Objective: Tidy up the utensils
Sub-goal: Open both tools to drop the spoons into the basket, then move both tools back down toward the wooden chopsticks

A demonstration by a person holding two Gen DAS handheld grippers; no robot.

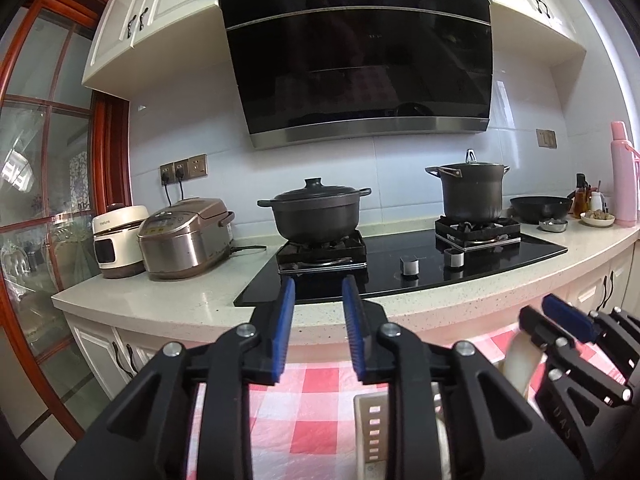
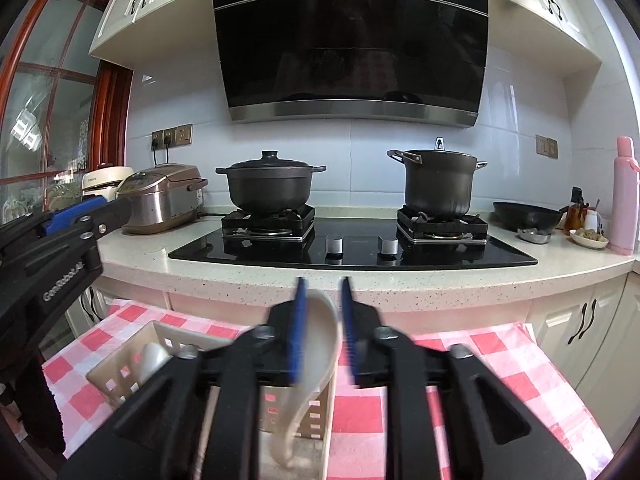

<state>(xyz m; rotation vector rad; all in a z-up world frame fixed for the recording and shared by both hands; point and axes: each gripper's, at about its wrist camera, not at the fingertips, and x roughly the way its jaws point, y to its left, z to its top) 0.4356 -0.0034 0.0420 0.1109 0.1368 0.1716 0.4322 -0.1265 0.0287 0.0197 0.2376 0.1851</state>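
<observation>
In the right wrist view my right gripper (image 2: 323, 282) stands open around a white ceramic spoon (image 2: 320, 344). The spoon is blurred and leans on the left pad, clear of the right one. Its lower end points down into a cream slotted utensil basket (image 2: 120, 364), where another white spoon (image 2: 152, 356) rests. My left gripper (image 1: 319, 285) is open with nothing between its blue pads, just left of and above the basket (image 1: 372, 428). The left wrist view shows the right gripper (image 1: 542, 316) and the spoon (image 1: 520, 356) at the right. The left gripper (image 2: 100, 206) appears at the left edge of the right wrist view.
The basket sits on a red-and-white checked cloth (image 2: 480, 360) in front of a speckled counter (image 2: 400, 280). On the black hob stand a lidded pot (image 2: 268, 188) and a tall pot (image 2: 436, 184). Rice cookers (image 2: 160, 196) are at left; a pan (image 2: 524, 216) and pink bottle (image 2: 626, 196) at right.
</observation>
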